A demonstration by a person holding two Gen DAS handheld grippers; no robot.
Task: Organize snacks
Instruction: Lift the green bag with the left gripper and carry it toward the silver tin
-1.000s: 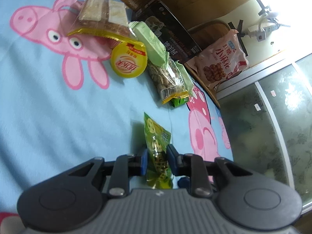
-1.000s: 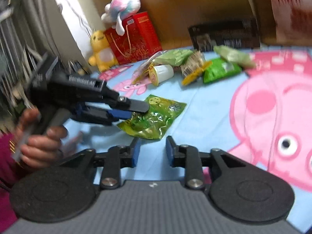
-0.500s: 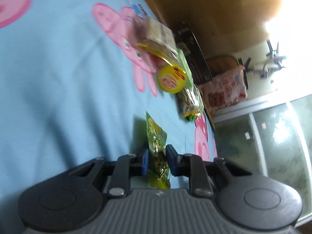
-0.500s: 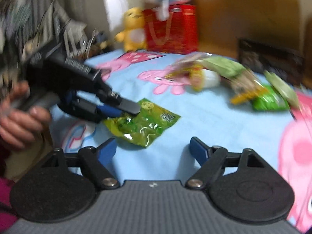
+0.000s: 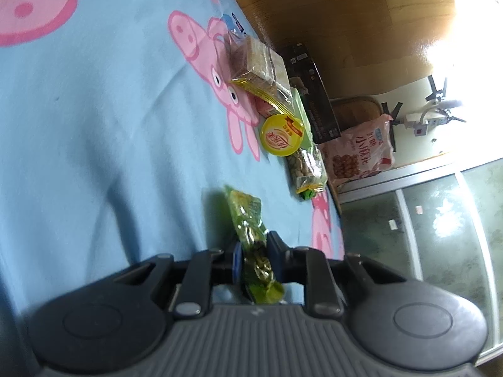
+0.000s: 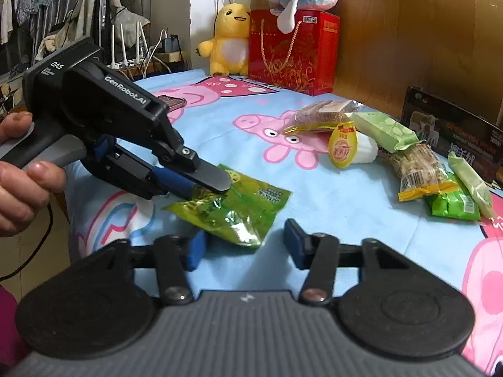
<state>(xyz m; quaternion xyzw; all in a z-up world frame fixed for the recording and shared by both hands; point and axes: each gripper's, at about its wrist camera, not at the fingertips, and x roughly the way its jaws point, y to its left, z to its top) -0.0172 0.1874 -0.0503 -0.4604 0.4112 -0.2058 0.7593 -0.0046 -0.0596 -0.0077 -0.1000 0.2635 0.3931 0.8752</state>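
A green snack packet point(image 5: 246, 216) hangs just above the blue cartoon-pig sheet point(image 5: 94, 125), and my left gripper point(image 5: 255, 254) is shut on its near end. In the right wrist view the same packet point(image 6: 245, 207) sticks out of the left gripper point(image 6: 204, 185), which a person's hand point(image 6: 19, 182) holds. My right gripper point(image 6: 245, 248) sits just below the packet's free corner. Its jaws are closing, and the pads stand apart without touching the packet. Farther back lie a wafer pack point(image 6: 320, 114), a yellow-lidded cup point(image 6: 344, 147), a nut pack point(image 6: 415, 166) and a green wrapper point(image 6: 385, 130).
A red gift bag point(image 6: 295, 50) and two plush toys point(image 6: 231, 40) stand at the bed's far end. A black box point(image 6: 452, 128) leans on the wooden headboard. A red-and-white snack bag point(image 5: 361, 154) rests beyond the bed's edge. A small green pack point(image 6: 452, 205) lies at the right.
My right gripper's jaws spread wide, then narrowed partway, and it rolled level and came closer to the packet. The left gripper kept its hold on the green packet while it shifted and rolled.
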